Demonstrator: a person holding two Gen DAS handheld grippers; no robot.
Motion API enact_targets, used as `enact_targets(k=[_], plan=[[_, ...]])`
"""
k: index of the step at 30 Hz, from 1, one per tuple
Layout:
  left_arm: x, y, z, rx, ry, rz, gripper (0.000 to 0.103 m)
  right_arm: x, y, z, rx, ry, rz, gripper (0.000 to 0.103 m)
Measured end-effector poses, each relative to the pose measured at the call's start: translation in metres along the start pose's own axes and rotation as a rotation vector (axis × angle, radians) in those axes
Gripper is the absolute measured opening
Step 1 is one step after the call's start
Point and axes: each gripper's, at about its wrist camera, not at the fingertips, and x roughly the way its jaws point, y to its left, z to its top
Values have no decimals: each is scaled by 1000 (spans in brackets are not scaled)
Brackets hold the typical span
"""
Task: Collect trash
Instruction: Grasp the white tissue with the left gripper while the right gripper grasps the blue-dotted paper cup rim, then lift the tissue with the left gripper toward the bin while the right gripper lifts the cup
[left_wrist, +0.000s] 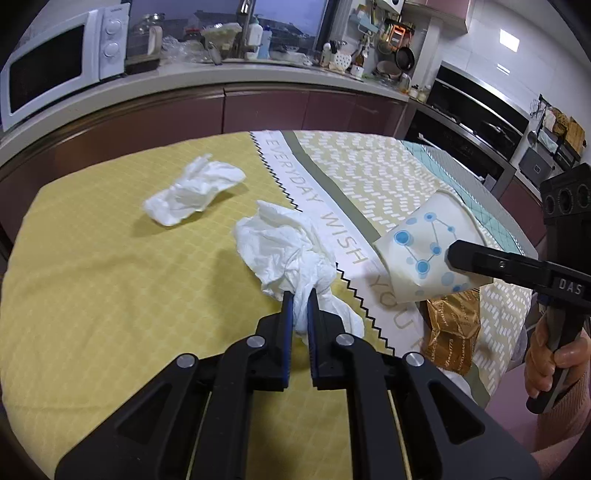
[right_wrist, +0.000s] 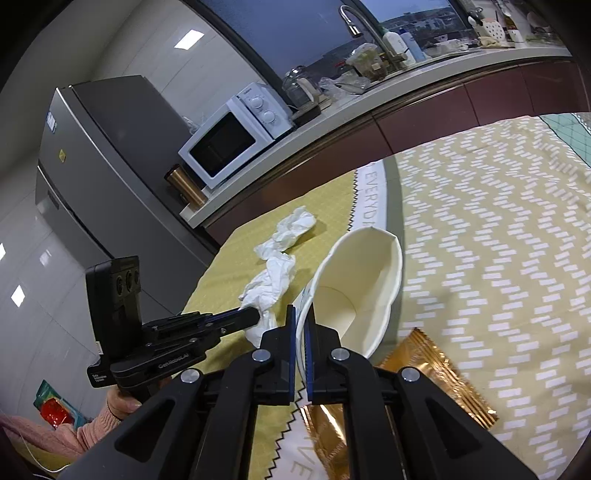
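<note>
Gripping a crumpled white tissue, the left gripper has its blue-padded jaws pinched tight on the tissue's twisted lower end, and most of the wad spreads out beyond the fingertips, over the yellow checked part of the tablecloth. The right gripper is clenched on the rim of a paper cup, one jaw inside the wall and one outside; the cup is tipped, its open mouth towards that gripper's camera. In the left wrist view the cup's blue dot pattern shows, and the cup hangs above the white lettered band of the cloth, towards the table's right edge. A gold wrapper lies flat on the cloth just below the cup, near the table's near edge. A second crumpled tissue lies loose on the yellow section, closer to the far edge and apart from the held one. A hand in a pink sleeve grips the right gripper's handle.
</note>
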Motion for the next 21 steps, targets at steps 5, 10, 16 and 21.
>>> enact_targets(k=[5,10,16,21], plan=[[-22,8,-4,-16,-30,19,8,7,13,0,-20,7,30,3],[-42,19,-10,-41,-54,39,8,19,28,-2,-38,23,61,3],[-62,38,-20,-74,-67,69,8,35,44,-5,-52,43,99,3],[-78,54,-29,-114,-81,96,8,50,59,-6,-68,67,127,3]])
